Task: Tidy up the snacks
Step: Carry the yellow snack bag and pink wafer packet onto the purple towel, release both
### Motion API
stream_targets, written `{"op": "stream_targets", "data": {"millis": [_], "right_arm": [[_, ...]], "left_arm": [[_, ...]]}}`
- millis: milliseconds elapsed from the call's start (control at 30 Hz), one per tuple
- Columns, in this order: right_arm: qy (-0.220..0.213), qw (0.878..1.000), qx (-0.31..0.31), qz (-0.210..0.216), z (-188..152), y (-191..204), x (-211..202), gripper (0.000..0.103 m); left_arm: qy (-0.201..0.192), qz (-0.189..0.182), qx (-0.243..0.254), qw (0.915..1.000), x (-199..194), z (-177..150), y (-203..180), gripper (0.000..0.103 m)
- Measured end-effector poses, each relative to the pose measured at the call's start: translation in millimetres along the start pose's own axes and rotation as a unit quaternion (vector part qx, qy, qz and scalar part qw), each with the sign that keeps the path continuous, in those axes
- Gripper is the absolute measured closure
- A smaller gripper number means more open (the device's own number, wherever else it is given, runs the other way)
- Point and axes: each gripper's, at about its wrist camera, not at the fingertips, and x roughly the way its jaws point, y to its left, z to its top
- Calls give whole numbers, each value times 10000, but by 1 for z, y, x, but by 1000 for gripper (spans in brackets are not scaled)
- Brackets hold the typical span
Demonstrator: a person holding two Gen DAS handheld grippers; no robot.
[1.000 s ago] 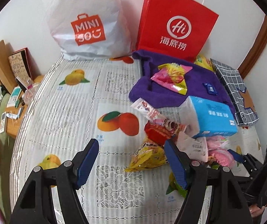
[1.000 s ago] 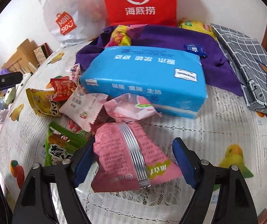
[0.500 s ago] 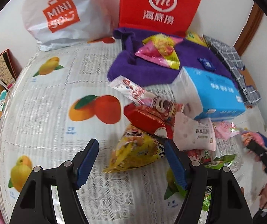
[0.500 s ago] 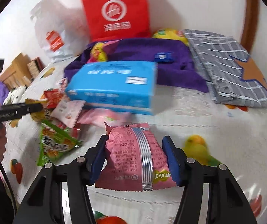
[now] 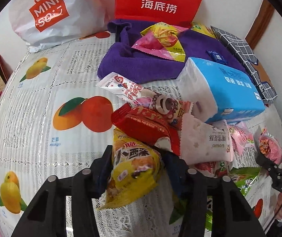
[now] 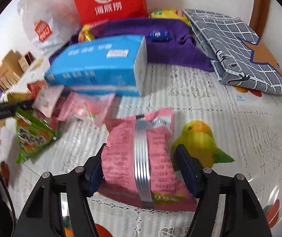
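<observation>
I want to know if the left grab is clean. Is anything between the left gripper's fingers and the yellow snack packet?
Nothing visible does. The yellow crinkled snack packet already sits between the left gripper fingers. Only the red foil snack packet overlaps its far end, beyond the fingertips.

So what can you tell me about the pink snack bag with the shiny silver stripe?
The pink crinkly plastic snack bag looks puffy and sealed, with small dark print and a ribbed silver seam down its middle. A yellow-green label shows at its near end. It is pinched on both sides between the right gripper's blue pads, above the white lace fruit-print tablecloth.
</observation>
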Motion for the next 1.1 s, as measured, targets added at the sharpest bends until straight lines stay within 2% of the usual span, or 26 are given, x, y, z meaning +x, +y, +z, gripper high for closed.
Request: {"op": "stream_targets", "data": {"millis": [100, 400, 533, 700, 800, 1100], "right_arm": [[-21, 10000, 40, 85, -1, 0, -3, 43], [-536, 9983, 169, 146, 1, 0, -36, 43], [-636, 9970, 387, 190, 2, -3, -46, 43], [-806, 9953, 542, 44, 6, -3, -60, 43], [-904, 9946, 496, -108, 8, -1, -69, 43], [-1118, 9928, 404, -170, 24, 7, -91, 43]], "left_arm": [[3, -61, -54, 10000, -4, -2, 2, 59], [-128, -2, -143, 9998, -28, -18, 4, 61], [-264, -32, -138, 9996, -46, -25, 1, 61], [-472, -96, -101, 9988, -69, -31, -7, 62], [-531, -163, -52, 9984, -79, -28, -16, 62], [-874, -252, 89, 9958, -109, -12, -43, 62]]}}
